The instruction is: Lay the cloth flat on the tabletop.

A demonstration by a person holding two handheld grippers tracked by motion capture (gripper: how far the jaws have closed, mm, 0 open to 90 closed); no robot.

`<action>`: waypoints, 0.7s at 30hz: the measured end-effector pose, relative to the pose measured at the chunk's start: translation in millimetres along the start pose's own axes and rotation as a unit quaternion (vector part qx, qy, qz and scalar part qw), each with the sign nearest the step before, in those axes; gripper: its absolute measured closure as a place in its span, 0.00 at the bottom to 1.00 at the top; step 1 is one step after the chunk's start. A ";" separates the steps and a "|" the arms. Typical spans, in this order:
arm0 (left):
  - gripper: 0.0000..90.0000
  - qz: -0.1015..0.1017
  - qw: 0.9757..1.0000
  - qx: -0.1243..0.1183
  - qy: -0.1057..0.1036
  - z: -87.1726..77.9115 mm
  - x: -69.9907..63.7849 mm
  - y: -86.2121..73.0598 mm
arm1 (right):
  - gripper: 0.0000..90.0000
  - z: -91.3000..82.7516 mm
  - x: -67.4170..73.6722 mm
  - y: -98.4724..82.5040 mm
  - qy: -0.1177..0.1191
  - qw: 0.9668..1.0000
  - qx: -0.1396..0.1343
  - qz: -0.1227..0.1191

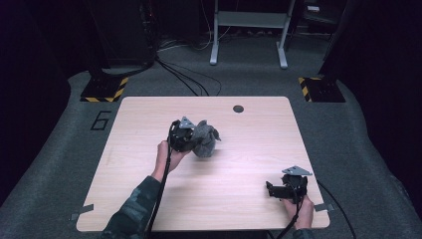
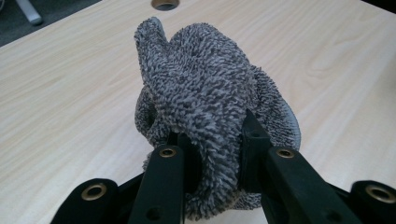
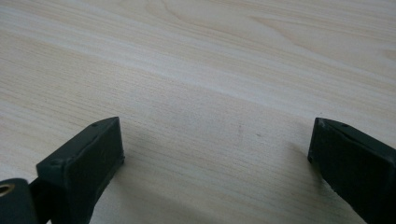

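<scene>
A grey fuzzy cloth (image 1: 206, 138) is bunched up near the middle of the wooden table (image 1: 149, 114). My left gripper (image 1: 191, 140) is shut on it from the left side. In the left gripper view the two black jaws pinch a fold of the grey cloth (image 2: 205, 98), and the rest of it bulges up above my left gripper (image 2: 212, 149). Near the table's front right corner a hand holds my right gripper (image 1: 270, 189), which points left. In the right gripper view my right gripper (image 3: 217, 144) stands open over bare wood, nothing between its jaws.
A round cable hole (image 1: 238, 108) sits near the table's far edge. Beyond the table are a white metal frame (image 1: 249, 30), black cables on the grey carpet and two yellow-black striped feet (image 1: 104, 89).
</scene>
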State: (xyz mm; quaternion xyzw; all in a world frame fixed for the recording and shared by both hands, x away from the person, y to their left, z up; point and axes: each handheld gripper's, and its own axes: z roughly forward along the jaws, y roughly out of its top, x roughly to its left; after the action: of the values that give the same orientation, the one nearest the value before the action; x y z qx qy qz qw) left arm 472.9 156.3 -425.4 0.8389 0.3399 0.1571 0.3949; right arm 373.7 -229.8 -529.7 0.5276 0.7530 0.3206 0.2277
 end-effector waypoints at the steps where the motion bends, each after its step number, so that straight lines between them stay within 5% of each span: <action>1: 0.84 0.001 1.000 -0.003 -0.003 -1.9 -3.7 -1.8 | 0.03 0.0 0.0 0.0 0.000 1.000 0.000 0.000; 11: 0.82 0.014 0.998 0.026 -0.053 -0.6 -37.2 -34.6 | 0.03 -0.1 0.0 0.1 0.000 1.000 0.001 0.000; 21: 0.77 -0.007 0.994 0.057 -0.096 23.5 -53.3 -72.0 | 0.03 -0.1 0.2 0.1 -0.001 1.000 0.001 0.001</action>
State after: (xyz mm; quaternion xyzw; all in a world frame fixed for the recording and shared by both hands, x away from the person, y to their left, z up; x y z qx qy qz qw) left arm 414.9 139.1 -495.5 0.8689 0.3147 0.0534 0.3784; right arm 373.6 -229.6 -529.5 0.5292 0.7525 0.3194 0.2272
